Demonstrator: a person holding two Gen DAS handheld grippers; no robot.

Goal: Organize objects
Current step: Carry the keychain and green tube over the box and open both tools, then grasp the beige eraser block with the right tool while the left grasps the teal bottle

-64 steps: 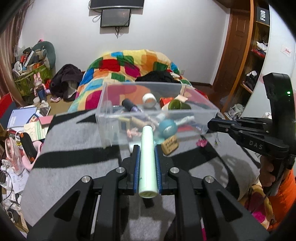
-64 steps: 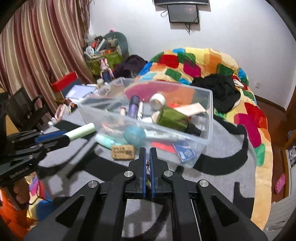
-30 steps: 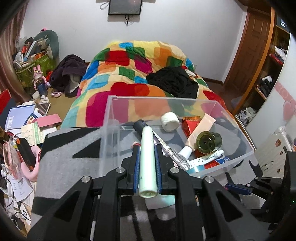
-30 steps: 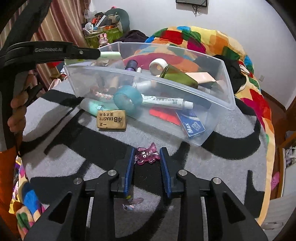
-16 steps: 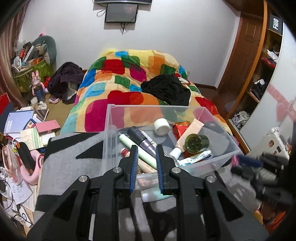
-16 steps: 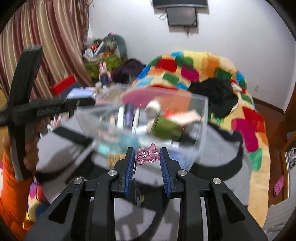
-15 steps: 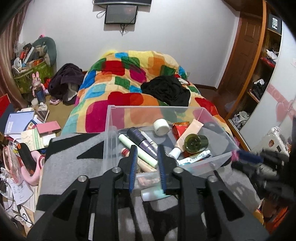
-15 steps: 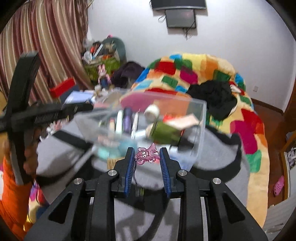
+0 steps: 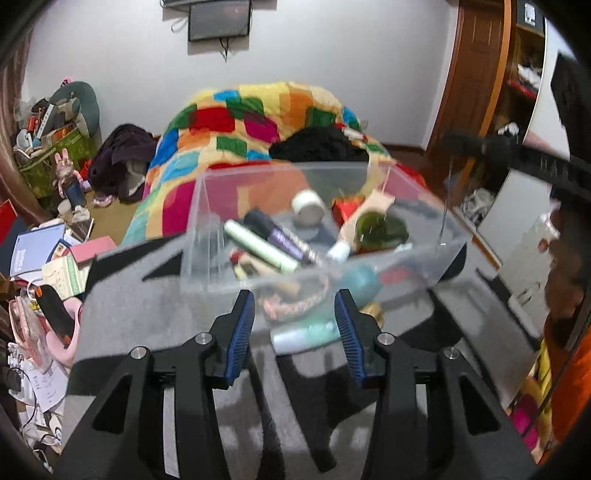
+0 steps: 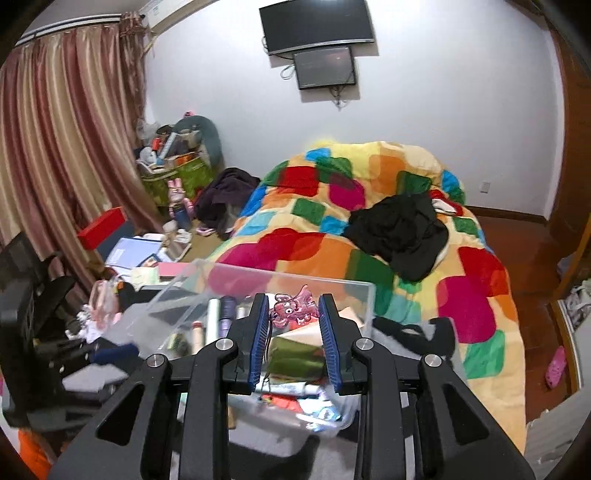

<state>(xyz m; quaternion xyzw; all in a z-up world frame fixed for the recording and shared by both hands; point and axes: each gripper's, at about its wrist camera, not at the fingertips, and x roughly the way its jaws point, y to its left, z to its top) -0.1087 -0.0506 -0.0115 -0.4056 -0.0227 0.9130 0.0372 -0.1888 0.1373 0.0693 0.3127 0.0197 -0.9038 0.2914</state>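
At the bottom of the left wrist view, the left gripper (image 9: 294,325) has its jaws spread wide with nothing between them, hovering over the grey and black striped blanket (image 9: 140,314). Just past its fingertips, in the middle of the frame, sits the clear plastic bin (image 9: 207,206). A pale teal tube (image 9: 304,336) lies on the blanket against the bin's near wall. Inside the bin lie a light green tube (image 9: 260,245), a dark purple tube (image 9: 279,236), a white round cap (image 9: 308,206) and a dark green bottle (image 9: 380,227).

In the right wrist view, the right gripper (image 10: 293,323) is clamped on a pink clear charm (image 10: 295,304), held at the fingertips in the lower centre of the frame, above the bin's open top (image 10: 295,278). The left gripper shows as a blurred dark shape at the lower left.

Beyond the bin, the patchwork quilt (image 10: 369,206) covers the bed in mid frame, with black clothing (image 10: 399,229) heaped on it. On the far wall at the top hangs a screen (image 10: 317,24).
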